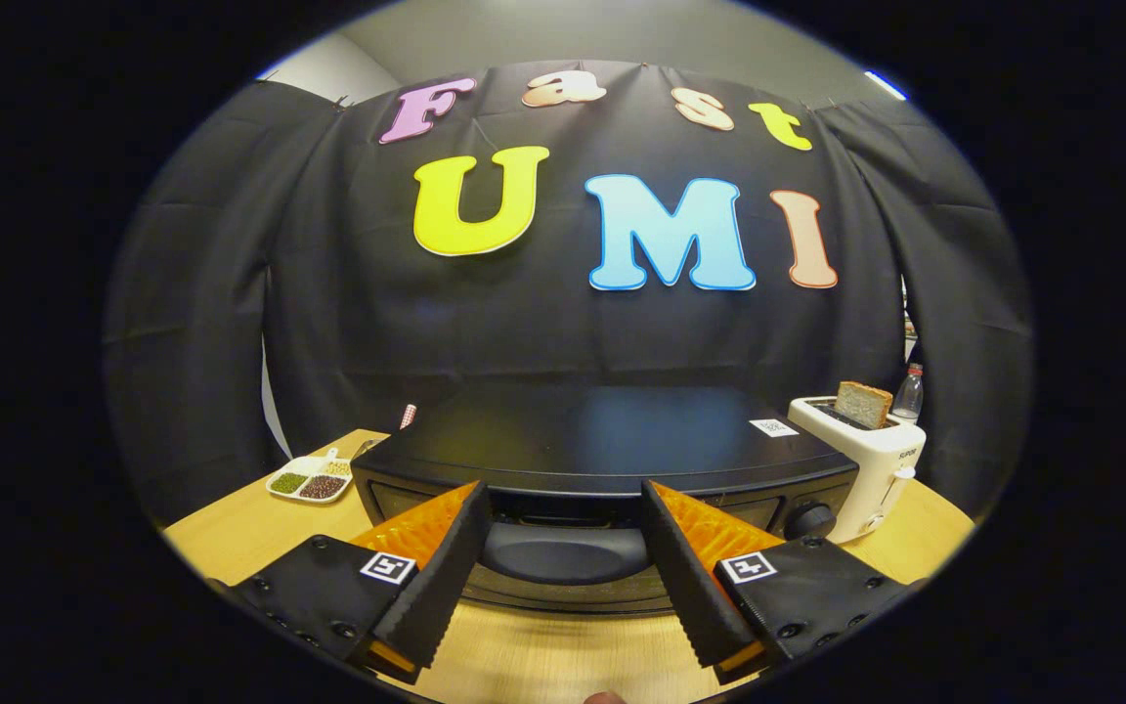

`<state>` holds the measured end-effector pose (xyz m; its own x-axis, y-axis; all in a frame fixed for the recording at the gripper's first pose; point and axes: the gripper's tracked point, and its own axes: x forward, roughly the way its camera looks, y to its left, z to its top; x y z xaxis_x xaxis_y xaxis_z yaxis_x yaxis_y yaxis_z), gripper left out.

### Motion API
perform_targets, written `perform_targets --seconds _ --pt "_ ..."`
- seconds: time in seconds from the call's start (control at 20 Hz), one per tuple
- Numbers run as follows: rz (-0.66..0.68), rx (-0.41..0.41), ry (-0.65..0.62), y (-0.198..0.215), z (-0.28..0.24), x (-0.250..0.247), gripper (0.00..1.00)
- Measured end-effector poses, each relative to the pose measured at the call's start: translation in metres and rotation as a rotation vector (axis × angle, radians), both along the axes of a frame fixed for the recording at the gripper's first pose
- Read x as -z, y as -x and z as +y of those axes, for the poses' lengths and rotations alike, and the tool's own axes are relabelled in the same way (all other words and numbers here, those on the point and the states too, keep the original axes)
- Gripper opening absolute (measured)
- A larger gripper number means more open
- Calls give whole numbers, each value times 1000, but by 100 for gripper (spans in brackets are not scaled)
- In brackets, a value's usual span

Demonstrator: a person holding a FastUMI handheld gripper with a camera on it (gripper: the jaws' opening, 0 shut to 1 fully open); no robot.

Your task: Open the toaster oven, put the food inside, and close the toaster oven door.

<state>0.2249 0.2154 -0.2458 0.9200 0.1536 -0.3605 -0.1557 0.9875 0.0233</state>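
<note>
A black toaster oven [602, 440] stands on the wooden table [231, 533] straight ahead of me, seen from slightly above its top. Its door is shut and the dark curved door handle [565, 552] lies between my two fingers, level with their tips. My gripper [563, 504] is open, the black-padded fingers [446, 577] spread either side of the handle without touching it. A round knob [810, 520] sits on the oven's front right. The food to go inside is not identifiable from here.
A white pop-up toaster [871, 460] with a slice of bread [863, 403] in its slot stands right of the oven, a clear bottle [907, 394] behind it. Left of the oven lies a white divided dish [309, 481] of beans and seeds.
</note>
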Motion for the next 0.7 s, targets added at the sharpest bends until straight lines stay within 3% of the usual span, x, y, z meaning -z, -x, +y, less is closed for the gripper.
perform_targets --seconds 0.7 --pt "-41 -26 9 34 -1 3 98"
